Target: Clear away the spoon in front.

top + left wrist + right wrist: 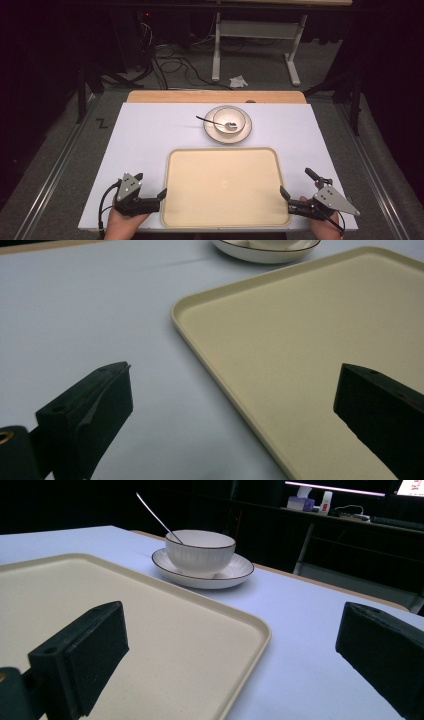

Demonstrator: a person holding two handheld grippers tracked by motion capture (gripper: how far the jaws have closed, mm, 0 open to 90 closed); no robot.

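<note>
On the tabletop (150,135): a white sheet covers it, and a wooden edge shows along the far side.
Tray: a cream tray (223,186) lies flat in the near middle, between my two hands, with nothing on it.
Plate: a white plate with a dark rim (227,125) sits just beyond the tray's far edge, apart from it.
Bowl: a white ribbed bowl (200,550) stands on the plate.
Spoon: a metal spoon (216,122) rests in the bowl, its handle leaning out over the rim toward the left in the high view.
Left tongs: my left tongs (151,189) sit at the tray's near left corner, spread wide with nothing between them; one jaw is over the sheet, the other over the tray.
Right tongs: my right tongs (297,184) are at the tray's near right corner, also wide apart and holding nothing.
</note>
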